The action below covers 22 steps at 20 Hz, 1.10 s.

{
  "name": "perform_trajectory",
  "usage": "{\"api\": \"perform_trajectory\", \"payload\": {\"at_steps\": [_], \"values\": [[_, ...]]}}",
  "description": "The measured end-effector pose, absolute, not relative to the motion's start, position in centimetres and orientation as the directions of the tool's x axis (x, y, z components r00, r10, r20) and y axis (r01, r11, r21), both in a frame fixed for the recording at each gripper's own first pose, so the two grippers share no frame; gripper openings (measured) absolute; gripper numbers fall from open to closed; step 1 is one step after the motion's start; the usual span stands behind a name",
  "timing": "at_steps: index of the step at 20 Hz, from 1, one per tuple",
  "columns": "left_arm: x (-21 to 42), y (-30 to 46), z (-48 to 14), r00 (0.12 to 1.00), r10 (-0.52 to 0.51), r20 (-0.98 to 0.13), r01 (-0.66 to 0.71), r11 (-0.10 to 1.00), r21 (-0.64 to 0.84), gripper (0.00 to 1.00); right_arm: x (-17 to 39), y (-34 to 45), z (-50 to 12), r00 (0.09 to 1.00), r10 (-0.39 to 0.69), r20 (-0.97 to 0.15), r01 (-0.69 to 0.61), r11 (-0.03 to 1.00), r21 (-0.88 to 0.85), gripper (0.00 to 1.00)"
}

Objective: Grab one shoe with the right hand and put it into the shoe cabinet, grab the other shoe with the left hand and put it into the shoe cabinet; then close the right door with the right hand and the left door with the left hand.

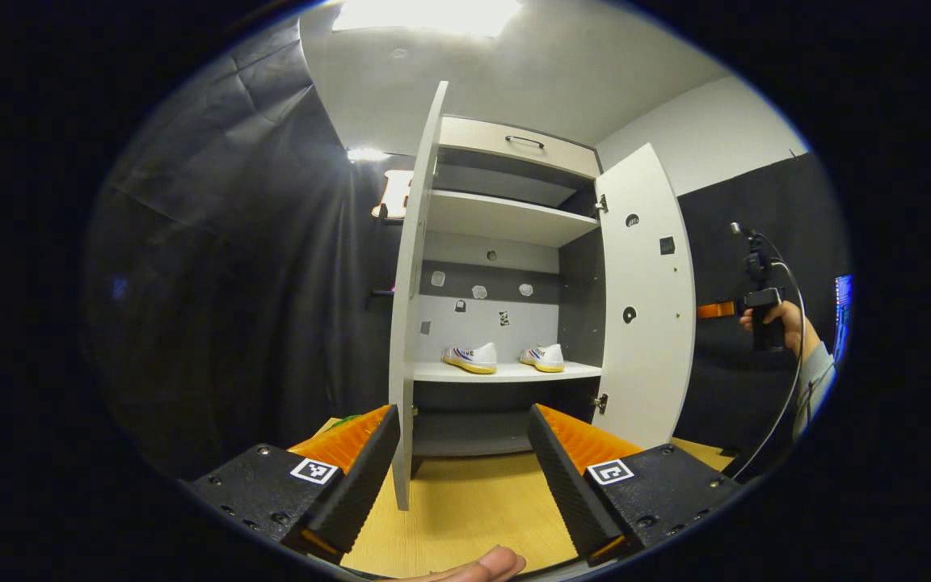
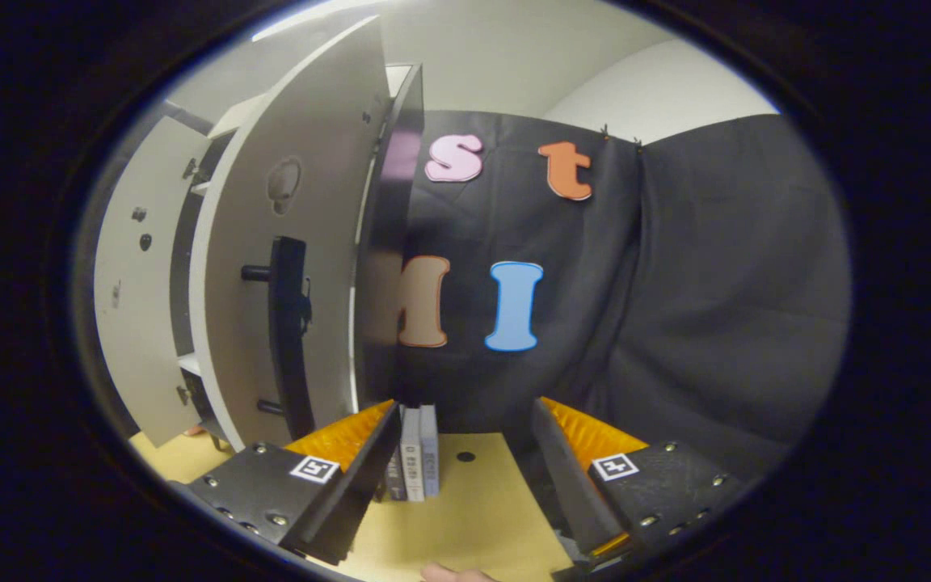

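Observation:
Two white shoes, one on the left and one on the right, stand side by side on a shelf inside the shoe cabinet. Both doors stand open: the left door is seen edge-on and the right door shows its inner face. My left gripper is open and holds nothing, low in front of the cabinet, with the left door's edge just off its left finger. My right gripper is open too, beside the right door's outer face and its black handle.
The cabinet stands on a light wooden tabletop. A few books stand upright by the cabinet's side. A hand holds the right gripper out past the right door. Black cloth walls close in on both sides.

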<state>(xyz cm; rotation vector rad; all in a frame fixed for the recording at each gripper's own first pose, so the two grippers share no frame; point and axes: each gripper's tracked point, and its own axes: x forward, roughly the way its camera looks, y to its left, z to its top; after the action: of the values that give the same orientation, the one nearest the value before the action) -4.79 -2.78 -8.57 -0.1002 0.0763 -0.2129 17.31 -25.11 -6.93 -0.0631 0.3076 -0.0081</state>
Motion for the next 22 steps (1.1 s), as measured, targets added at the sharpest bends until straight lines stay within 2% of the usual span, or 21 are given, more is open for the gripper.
{"api": "perform_trajectory", "payload": {"at_steps": [2,3,5,8,9,10,11,14,16,17,21,22], "values": [[-4.8,-2.4,-9.0,0.975,-0.209,-0.076,0.201,0.974,-0.104,0.96,17.4,-23.1,-7.5,0.947,-0.003,-0.320,-0.037,0.992,-0.118,0.98],[-4.7,-2.1,-9.2,0.976,-0.205,-0.078,0.196,0.974,-0.110,0.96,17.4,-22.9,-6.9,0.955,-0.014,-0.295,-0.031,0.988,-0.148,0.89],[-4.4,-1.7,-9.6,0.977,-0.196,-0.082,0.184,0.974,-0.130,0.96,17.6,-23.5,-5.6,0.961,-0.054,-0.273,0.014,0.989,-0.147,0.85],[-4.2,-1.1,-10.5,0.978,-0.178,-0.111,0.162,0.976,-0.145,0.96,17.2,-22.7,-6.3,0.950,-0.065,-0.306,0.042,0.996,-0.079,0.88],[-4.2,-1.2,-10.7,0.977,-0.178,-0.116,0.160,0.976,-0.149,0.99,17.2,-22.5,-6.4,0.950,-0.059,-0.305,0.040,0.997,-0.065,0.88],[-4.1,-1.4,-10.8,0.976,-0.181,-0.119,0.162,0.975,-0.154,0.97,17.1,-22.1,-6.6,0.951,-0.051,-0.305,0.039,0.998,-0.045,0.87],[-4.2,-1.5,-11.0,0.975,-0.185,-0.124,0.165,0.973,-0.159,0.97,17.0,-21.6,-6.6,0.950,-0.040,-0.308,0.034,0.999,-0.023,0.85],[-4.4,-2.1,-11.2,0.972,-0.197,-0.130,0.174,0.971,-0.165,0.97,16.7,-18.4,-6.9,0.952,0.022,-0.307,-0.016,1.000,0.022,0.88],[-4.1,-2.4,-11.3,0.970,-0.203,-0.134,0.179,0.969,-0.168,0.97,16.5,-15.4,-7.1,0.949,0.071,-0.307,-0.067,0.997,0.023,0.85],[-4.0,-2.4,-11.4,0.970,-0.203,-0.136,0.179,0.969,-0.167,0.96,16.5,-14.1,-7.2,0.948,0.084,-0.307,-0.079,0.996,0.028,0.88],[-4.0,-1.2,-11.5,0.973,-0.182,-0.139,0.160,0.975,-0.155,0.96,16.9,-9.8,-6.9,0.956,0.087,-0.280,-0.099,0.995,-0.029,0.88],[-4.1,-0.8,-11.4,0.975,-0.175,-0.137,0.154,0.976,-0.151,0.96,17.0,-8.8,-6.8,0.959,0.090,-0.269,-0.108,0.993,-0.054,0.84]]}}
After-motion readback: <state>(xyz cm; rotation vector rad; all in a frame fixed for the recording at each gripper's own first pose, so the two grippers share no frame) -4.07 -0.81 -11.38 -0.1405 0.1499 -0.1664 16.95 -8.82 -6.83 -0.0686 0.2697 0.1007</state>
